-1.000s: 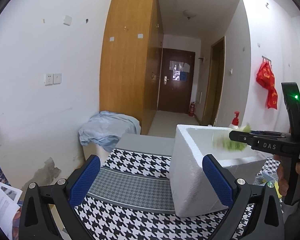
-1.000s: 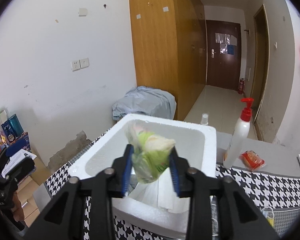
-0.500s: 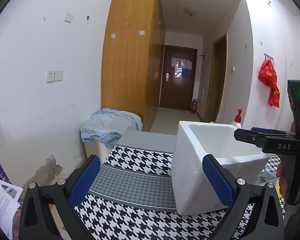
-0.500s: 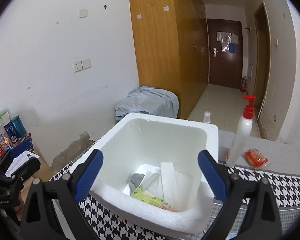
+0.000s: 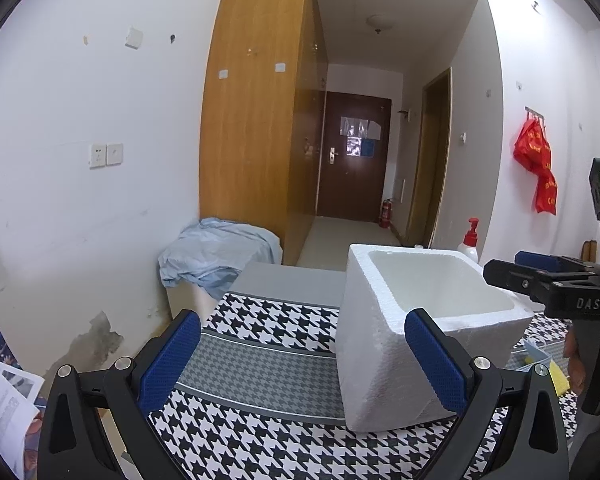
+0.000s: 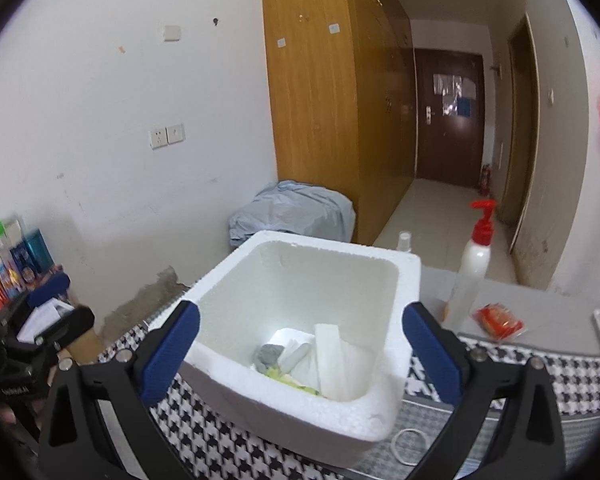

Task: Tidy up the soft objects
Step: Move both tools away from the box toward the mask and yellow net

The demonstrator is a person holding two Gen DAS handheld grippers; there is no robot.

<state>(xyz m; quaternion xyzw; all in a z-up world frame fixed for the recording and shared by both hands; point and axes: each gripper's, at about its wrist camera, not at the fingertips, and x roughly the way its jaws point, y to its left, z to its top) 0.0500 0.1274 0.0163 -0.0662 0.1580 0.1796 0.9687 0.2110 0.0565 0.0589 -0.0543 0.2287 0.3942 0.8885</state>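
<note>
A white foam box [image 6: 374, 280] stands on the houndstooth tablecloth [image 5: 260, 452]. Inside it lie a green-yellow soft packet [image 6: 288, 379], a grey soft item [image 6: 270, 356] and white foam pieces [image 6: 332, 356]. My right gripper [image 6: 300, 354] is open and empty, just above the box's near rim. The box also shows in the left wrist view [image 5: 384, 336]. My left gripper [image 5: 302, 360] is open and empty, left of the box; the right gripper's body [image 5: 556, 292] shows at the far right there.
A white pump bottle with a red top [image 6: 474, 268], a red snack packet [image 6: 499, 322] and a small clear cup [image 6: 404, 240] stand behind the box. A white cord loop [image 6: 410, 444] lies in front. A blue cloth heap [image 5: 216, 254] lies beyond the table's far end.
My right gripper held the green packet over the box one second ago, then opened; the packet now lies inside the box. The gripper has pulled back slightly. The left gripper barely moved.
</note>
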